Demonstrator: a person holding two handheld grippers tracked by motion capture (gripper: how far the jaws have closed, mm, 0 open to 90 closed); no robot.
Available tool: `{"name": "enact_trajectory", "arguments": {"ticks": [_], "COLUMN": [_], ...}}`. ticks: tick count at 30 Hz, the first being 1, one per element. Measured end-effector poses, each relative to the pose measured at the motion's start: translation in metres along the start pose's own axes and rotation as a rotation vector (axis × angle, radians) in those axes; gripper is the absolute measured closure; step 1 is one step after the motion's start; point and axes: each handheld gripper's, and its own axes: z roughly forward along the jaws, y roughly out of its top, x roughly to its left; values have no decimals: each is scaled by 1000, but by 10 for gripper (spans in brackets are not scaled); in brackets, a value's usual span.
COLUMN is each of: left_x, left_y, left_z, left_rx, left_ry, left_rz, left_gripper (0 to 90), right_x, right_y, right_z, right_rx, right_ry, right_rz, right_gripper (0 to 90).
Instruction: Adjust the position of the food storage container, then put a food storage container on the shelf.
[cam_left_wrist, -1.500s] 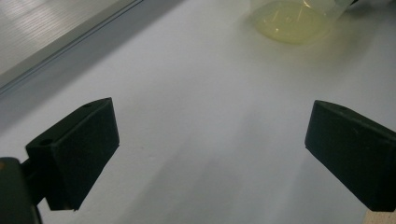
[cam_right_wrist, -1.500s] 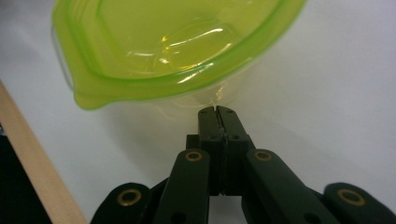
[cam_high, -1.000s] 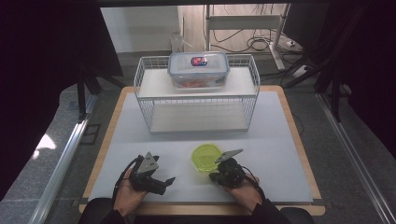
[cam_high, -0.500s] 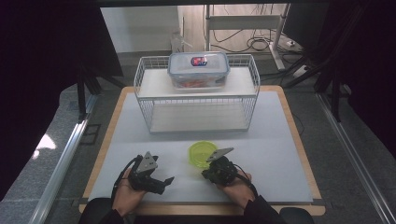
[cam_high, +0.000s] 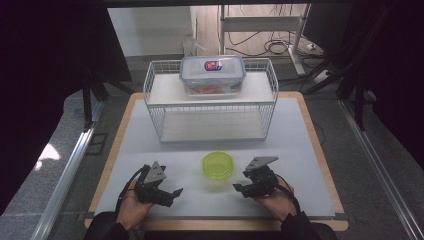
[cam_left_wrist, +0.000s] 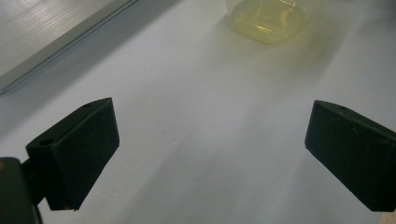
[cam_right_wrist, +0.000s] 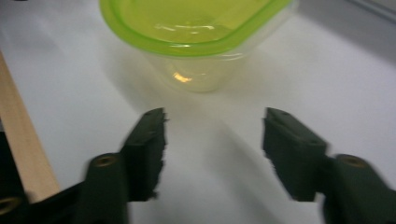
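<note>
Currently, line by line:
Left gripper (cam_high: 172, 192): resting low on the table (cam_high: 300, 130) near its front edge, jaws standing wide apart with nothing between them; in the left gripper view they are framing bare white surface.
Right gripper (cam_high: 239, 188): sitting just right of the container, jaws spread and empty; in the right gripper view they are pointing at the container from close by, not touching it.
Green-lidded container (cam_high: 218, 165): a small clear tub with a lime-green lid, sitting on the table between the two grippers, nearer the right one, in front of the wire rack.
Wire rack (cam_high: 155, 100): white, standing at the back of the table, carrying the storage box on its upper shelf.
Storage box (cam_high: 212, 75): clear with a bluish lid, bearing a red-and-blue label whose writing is too small to read.
</note>
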Motion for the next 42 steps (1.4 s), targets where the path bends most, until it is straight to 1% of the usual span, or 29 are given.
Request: {"name": "enact_trajectory", "arguments": {"ticks": [2,5,6,7,11,14,18,23,27,29,32,35,38,40,42], "left_x": [0,0,0,-1,-2,-3,-2,-3,-3,-3,-3,-3,-4,-4,-4], "left_y": [0,0,0,0,0,0,0,0,1,1,1,1,1,1,1], "left_z": [0,0,1,1,2,2,1,1,1,2,2,2,3,3,3], "left_rx": [0,2,3,3,4,5,-4,0,-1,-1,-2,-1,1,3,4], "left_ry": [0,-1,-1,-2,-1,1,1,4,5,5,5,3,1,2,1], "left_rz": [0,3,4,5,13,17,13,17,17,16,19,20,22,25,25], "left_gripper": [28,28,28,28,27,27,27,27,27,27,27,27,27,27,27], "right_x": [-4,-10,-12,-14,-17,-16,-17,-18,-20,-20,-19,-20,-20,-22,-24], "right_y": [-2,-5,-6,-7,-9,-9,-6,-3,1,4,10,15,18,21,26], "right_z": [-4,-8,-8,-8,-7,-6,-8,-9,-10,-11,-12,-11,-8,-5,-2], "right_rx": [-18,-47,-55,-57,-58,-66,-88,-99,-97,-98,-109,-81,-72,-62,-61], "right_ry": [-21,-32,-42,-45,-37,-35,-32,-27,-11,-6,-2,27,44,67,82], "right_rz": [10,32,45,48,59,53,57,70,100,101,118,148,166,175,187], "right_gripper": [250,164,134,117,66,46,27,24,24,24,19,18,61,106,169]}}
